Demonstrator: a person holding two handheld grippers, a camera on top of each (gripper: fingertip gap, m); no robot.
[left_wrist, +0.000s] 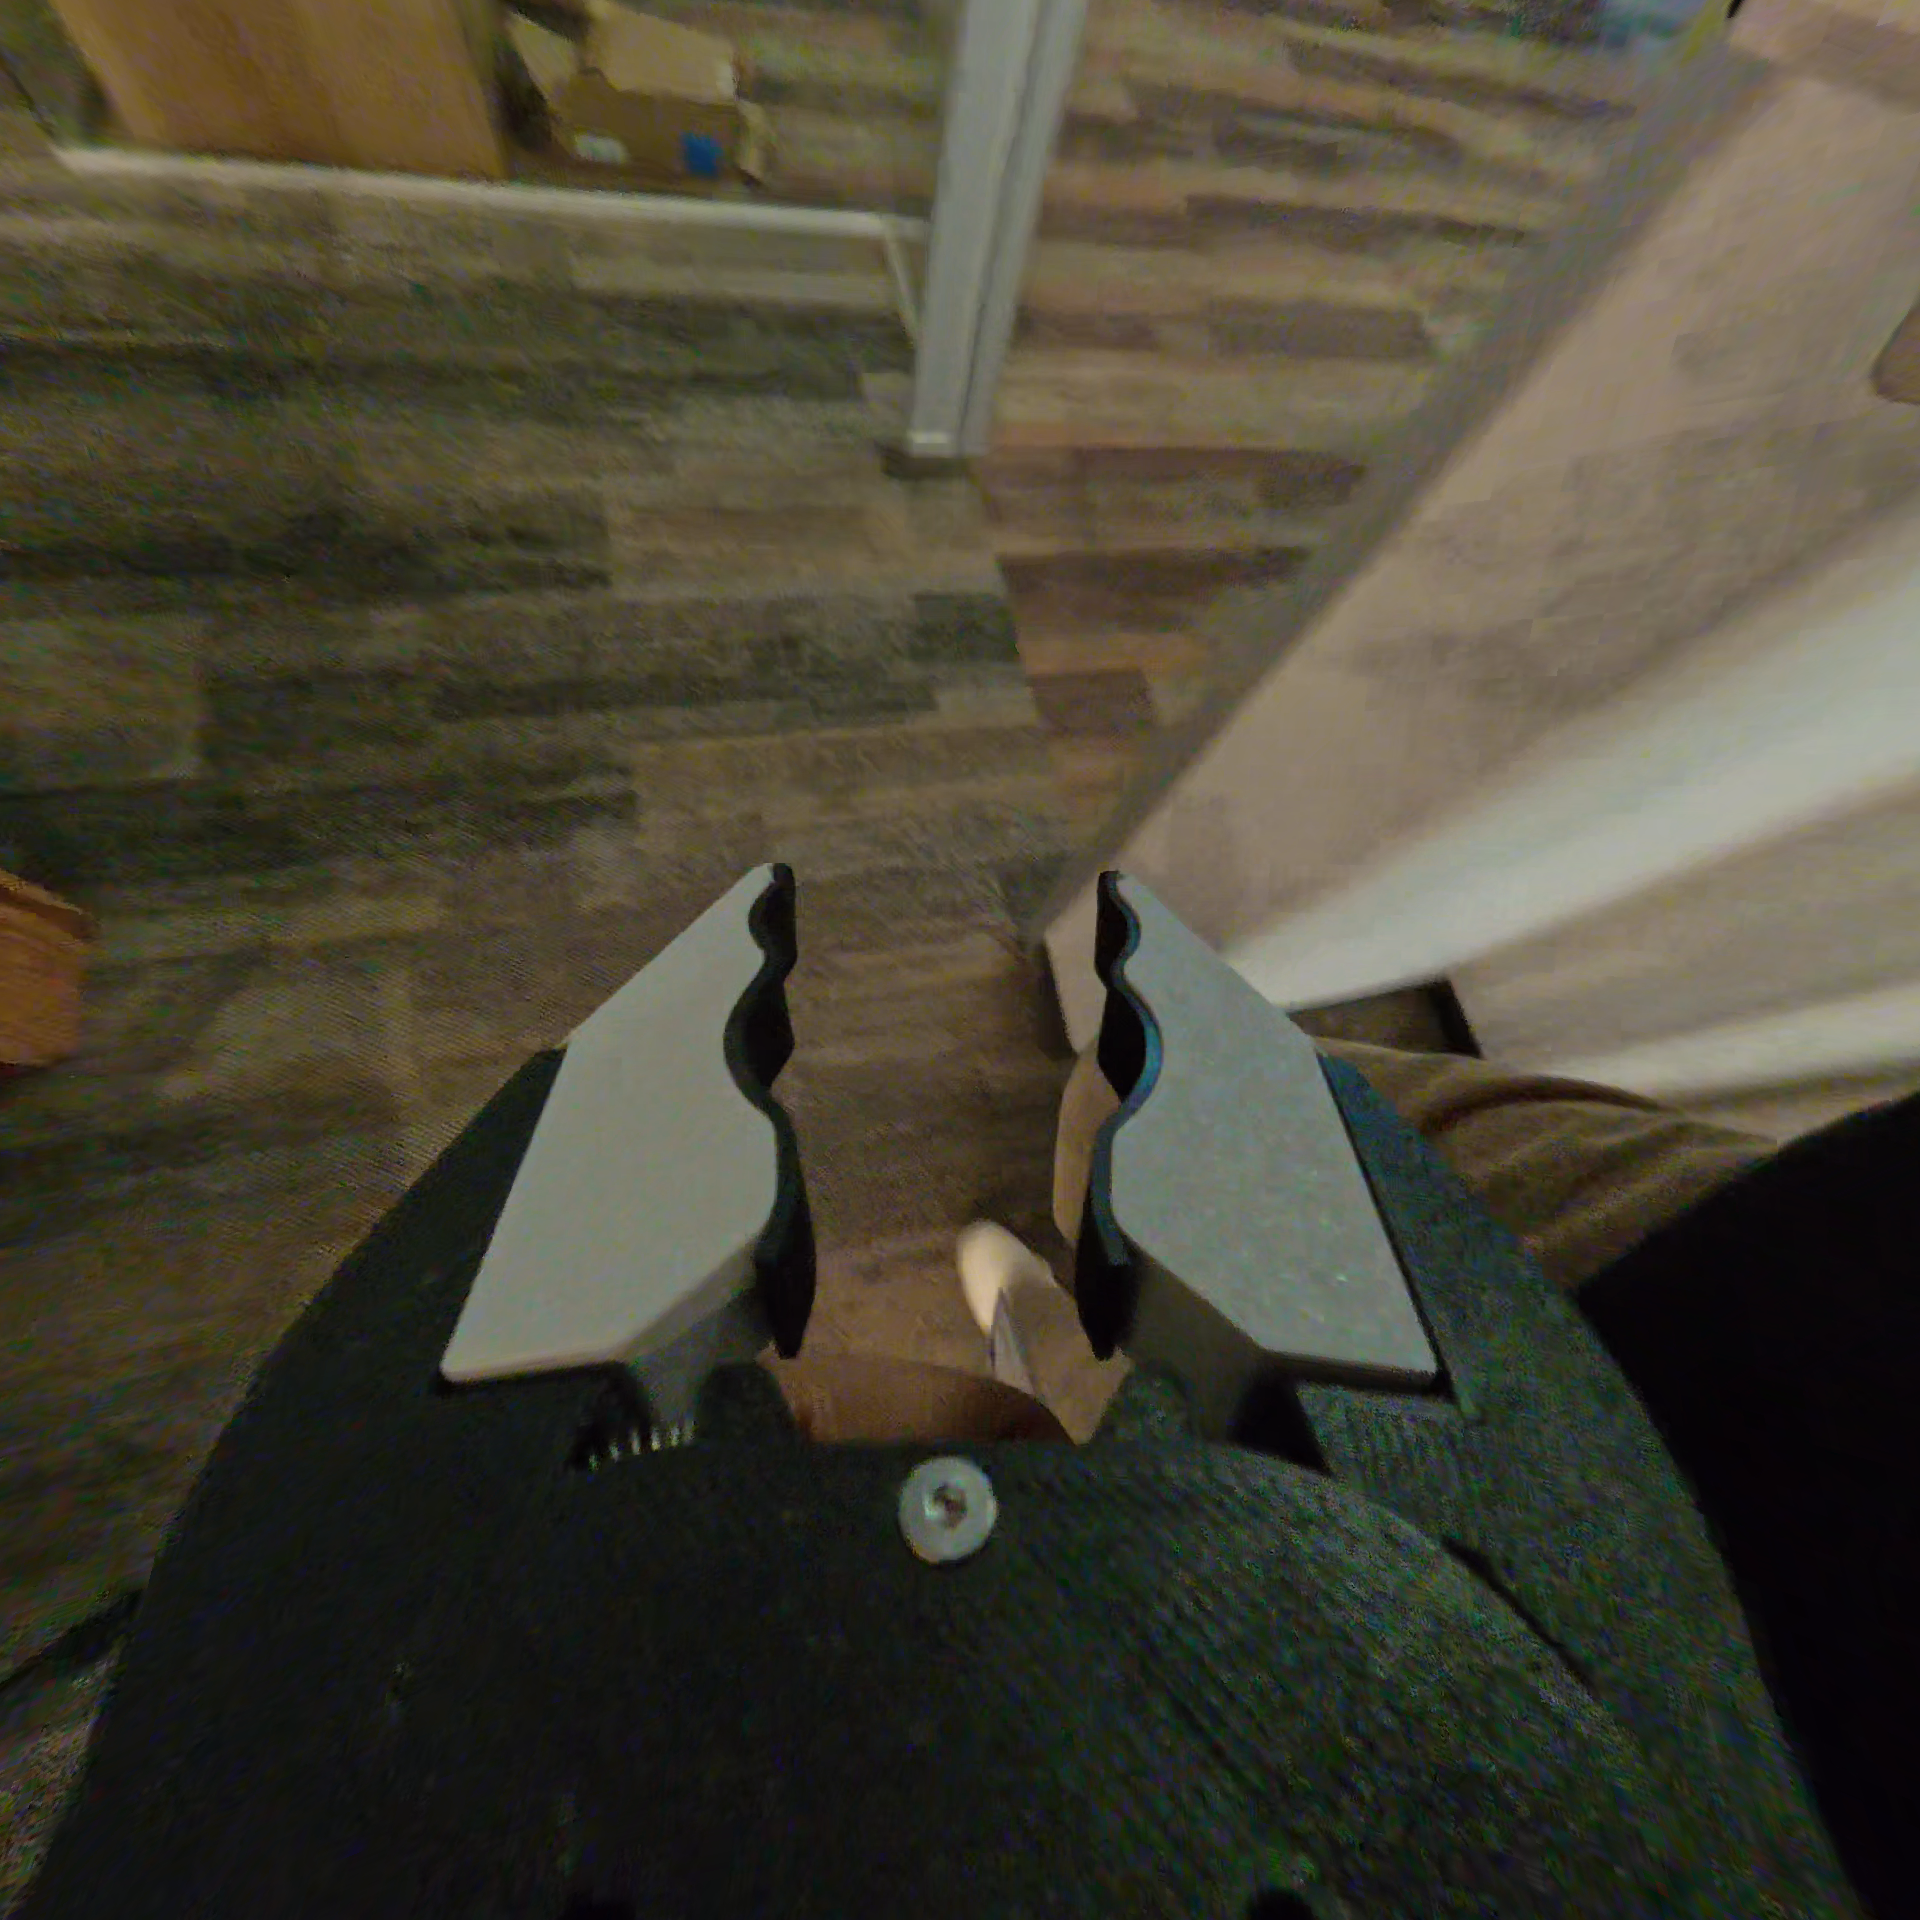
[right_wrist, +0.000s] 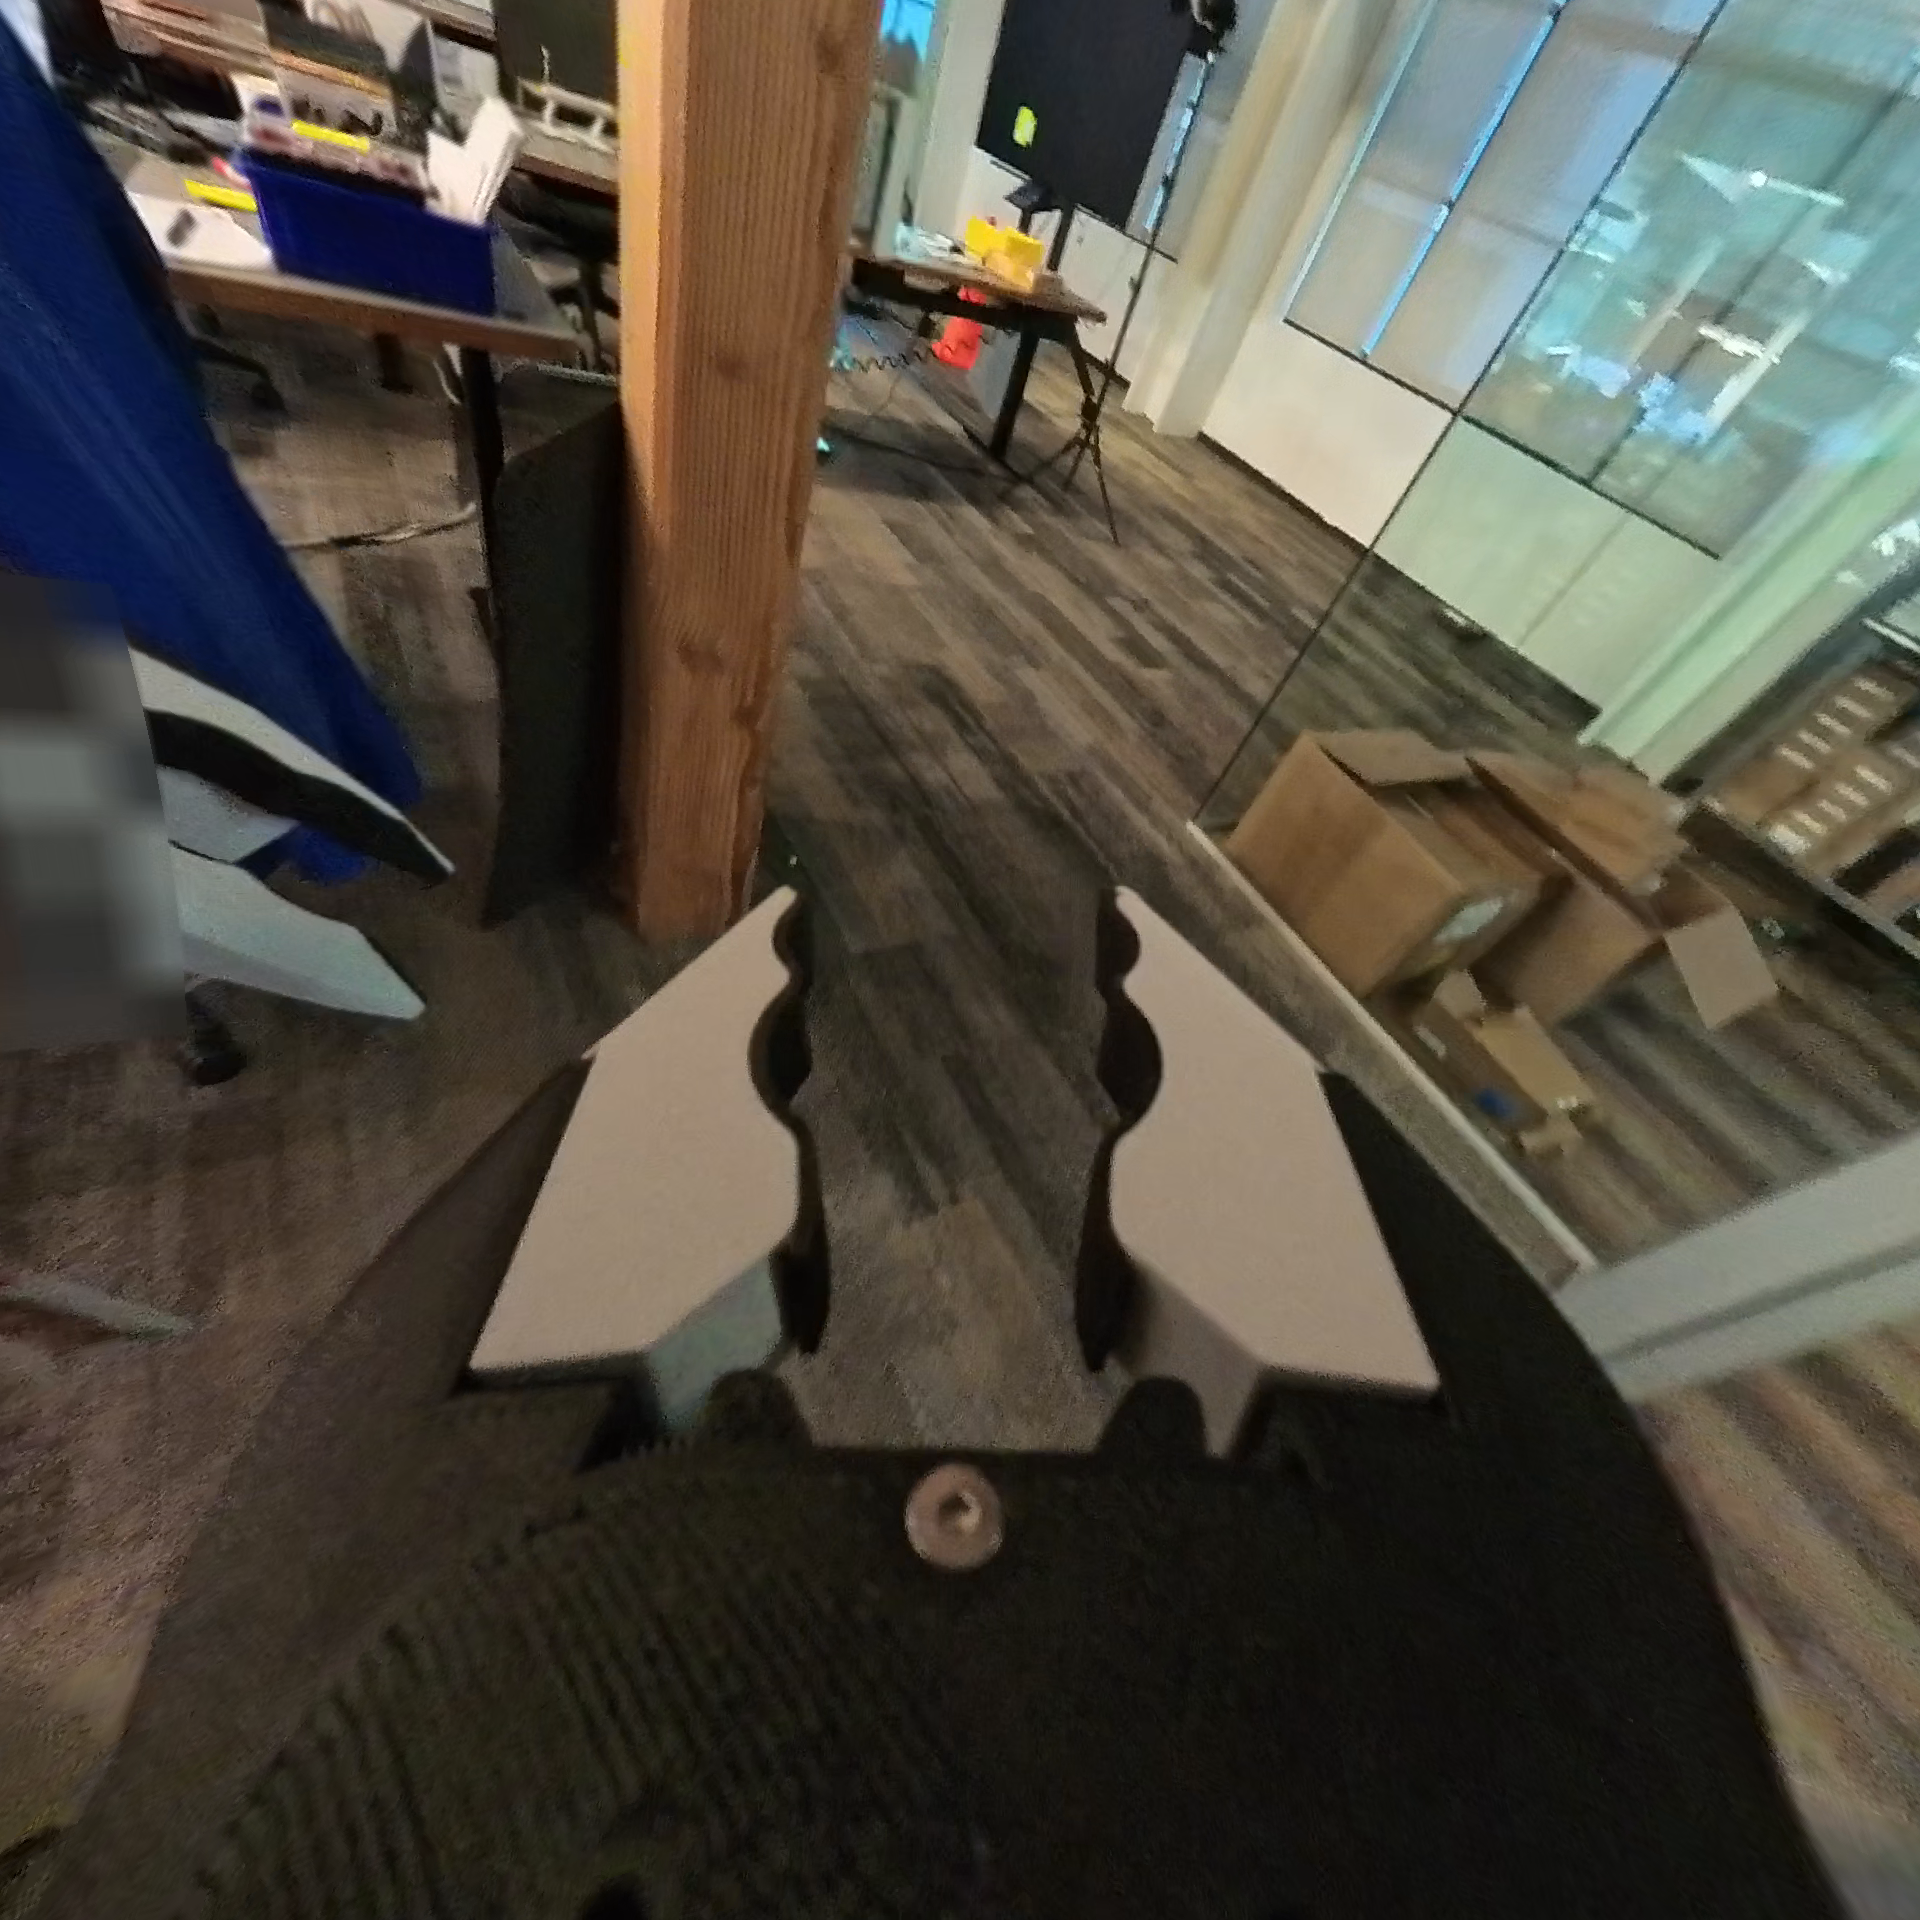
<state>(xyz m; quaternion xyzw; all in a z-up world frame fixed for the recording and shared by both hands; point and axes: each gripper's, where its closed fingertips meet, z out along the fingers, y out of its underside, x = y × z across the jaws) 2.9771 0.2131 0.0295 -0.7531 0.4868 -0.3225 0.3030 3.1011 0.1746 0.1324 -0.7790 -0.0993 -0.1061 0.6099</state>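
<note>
A: The left tool (left_wrist: 945, 883) we hold pointed down at the carpet (left_wrist: 416, 644), its two grey fingers (left_wrist: 644, 1143) spread wide with nothing between them.

B: Agreed, we see only floor in the gap, and lower down the pale toe of a shoe (left_wrist: 987, 1262) with a brown trouser leg (left_wrist: 1558, 1153) off to the right of it.

A: Nearest to that tool is the pale panel (left_wrist: 1558, 675) running up the right side; its lower corner sits just beside the right finger, though we cannot tell whether they touch.

B: Farther off we make out a grey metal post (left_wrist: 987, 208) standing on the carpet, and behind a low rail a torn cardboard box (left_wrist: 644, 94).

A: The right tool (right_wrist: 951, 904) we hold more level, looking along the floor (right_wrist: 987, 675). Its fingers (right_wrist: 665, 1164) are also wide apart and empty.

B: Just past its left finger stands a wooden post (right_wrist: 727, 416), near but apart from it. To the left of that hangs a blue cloth (right_wrist: 125, 468).

A: On the right we see brown boxes (right_wrist: 1403, 862) heaped on the floor behind a glass wall (right_wrist: 1662, 312), well clear of the tool.

B: Behind the post there is a bench (right_wrist: 416, 312) carrying a blue bin (right_wrist: 364, 229), and deeper in the room a second bench (right_wrist: 987, 286) with something yellow on it, below a dark screen (right_wrist: 1081, 104).
</note>
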